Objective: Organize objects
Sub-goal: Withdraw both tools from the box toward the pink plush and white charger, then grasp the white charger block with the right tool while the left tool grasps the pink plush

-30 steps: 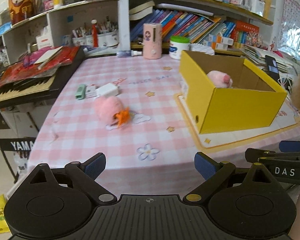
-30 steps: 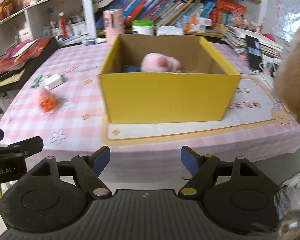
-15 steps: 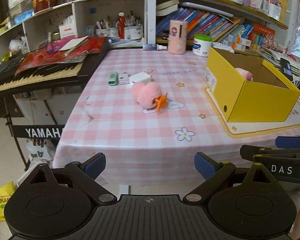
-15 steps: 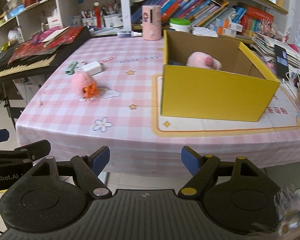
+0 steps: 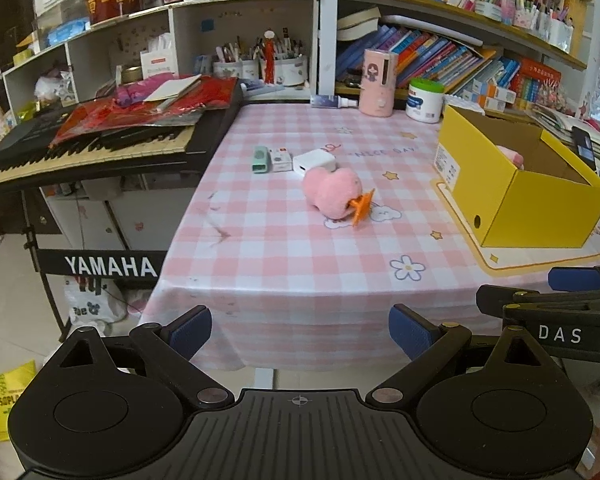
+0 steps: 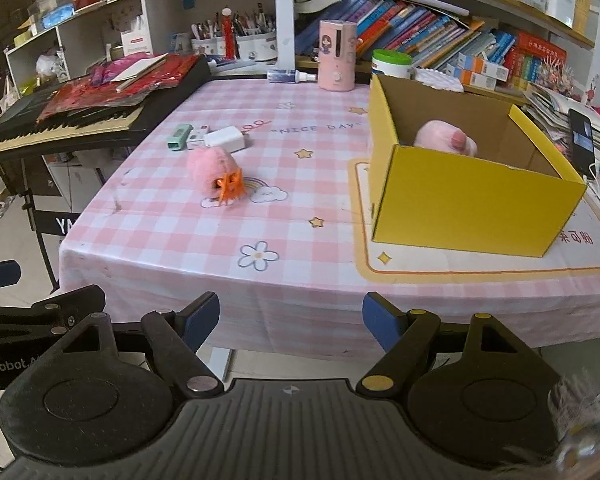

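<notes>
A pink plush toy with orange feet lies on the pink checked tablecloth; it also shows in the right wrist view. A yellow cardboard box stands at the right, open-topped, also in the right wrist view, with another pink plush inside. A green case, a small white box and a white charger lie behind the toy. My left gripper and right gripper are open and empty, off the table's near edge.
A Yamaha keyboard piled with red papers stands left of the table. A pink dispenser, a white jar and shelves of books line the back. A phone lies at the far right.
Both grippers have pulled back from the table and to the left; the table and box look smaller and the keyboard and floor have come into view. Both stay open.
</notes>
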A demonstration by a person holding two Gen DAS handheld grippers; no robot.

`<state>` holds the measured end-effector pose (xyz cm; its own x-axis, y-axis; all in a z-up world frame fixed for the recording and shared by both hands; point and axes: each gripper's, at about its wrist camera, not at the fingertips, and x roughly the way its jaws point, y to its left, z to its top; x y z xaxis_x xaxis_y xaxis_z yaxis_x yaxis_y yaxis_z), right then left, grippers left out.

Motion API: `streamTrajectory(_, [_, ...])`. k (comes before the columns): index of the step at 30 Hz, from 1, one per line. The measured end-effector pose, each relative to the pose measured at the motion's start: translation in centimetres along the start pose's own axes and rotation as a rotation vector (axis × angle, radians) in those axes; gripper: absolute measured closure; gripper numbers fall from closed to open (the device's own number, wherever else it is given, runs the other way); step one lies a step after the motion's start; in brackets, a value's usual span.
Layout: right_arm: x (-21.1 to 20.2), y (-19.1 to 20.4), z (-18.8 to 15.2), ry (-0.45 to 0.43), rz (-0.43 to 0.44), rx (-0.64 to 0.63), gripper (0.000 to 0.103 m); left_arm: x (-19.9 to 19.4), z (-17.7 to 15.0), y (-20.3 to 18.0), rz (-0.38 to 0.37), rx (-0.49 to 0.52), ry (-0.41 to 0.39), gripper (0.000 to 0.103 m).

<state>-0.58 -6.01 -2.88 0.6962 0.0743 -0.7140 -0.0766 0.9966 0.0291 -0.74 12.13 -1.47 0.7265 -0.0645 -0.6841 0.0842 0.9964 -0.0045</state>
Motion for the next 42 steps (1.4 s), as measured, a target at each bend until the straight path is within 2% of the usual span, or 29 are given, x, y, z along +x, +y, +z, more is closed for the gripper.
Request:
streamTrajectory(9, [0.5,1.7,0.7,-0.004,0.003,-0.02,0.025,0.7,0.3,1.3,-0.001,-0.015,0.003,0.006])
streamTrajectory(20, [3.5,1.5,2.8,0.011,0.019,-0.03,0.025,3.6,2.2,1.0,0.019,-0.009,0.021,0.006])
streamTrajectory(33, [8.5,-1.4,10.1,-0.075,0.05,-0.049,0.025,10.3,7.8,-0.9,0.021,-0.055,0.028,0.006])
streamTrajectory(38, [10.1,-2.8,13.2,-0.111,0.061,-0.051,0.025,13.5,10.0,-1.8,-0.003,-0.135,0.046,0.006])
streamTrajectory(42, [11.3,-3.6,15.5,-0.134,0.078,-0.055,0.025,15.9,11.1,-2.9,-0.033,-0.14,0.038,0.006])
